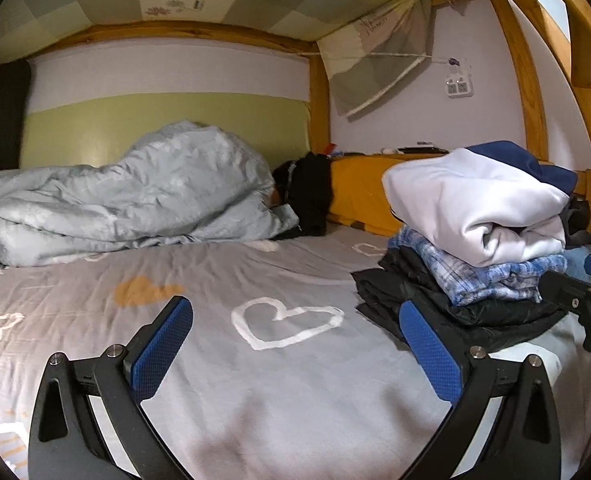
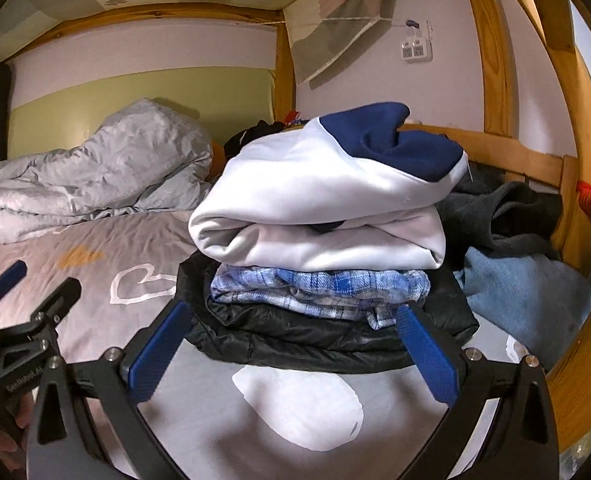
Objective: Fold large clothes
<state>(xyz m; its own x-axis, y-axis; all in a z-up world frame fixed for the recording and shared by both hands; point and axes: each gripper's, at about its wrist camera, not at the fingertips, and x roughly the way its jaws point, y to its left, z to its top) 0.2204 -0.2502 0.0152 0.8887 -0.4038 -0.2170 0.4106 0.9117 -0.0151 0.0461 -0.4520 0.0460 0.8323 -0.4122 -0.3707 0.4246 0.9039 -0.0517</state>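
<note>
Far left, a crumpled grey duvet (image 1: pixel 127 196) lies heaped on the heart-print bed sheet (image 1: pixel 223 380), and the left gripper (image 1: pixel 295 344) hangs over bare sheet with its blue pads spread wide, holding nothing. To the right sits the folded stack: a white-and-navy sweatshirt (image 2: pixel 323 204) on a blue plaid shirt (image 2: pixel 319 292) on a black puffer jacket (image 2: pixel 295 336). The right gripper (image 2: pixel 295 356) is released too, spread just near of the stack, with unfolded dark and blue clothes (image 2: pixel 511 248) piled far right.
</note>
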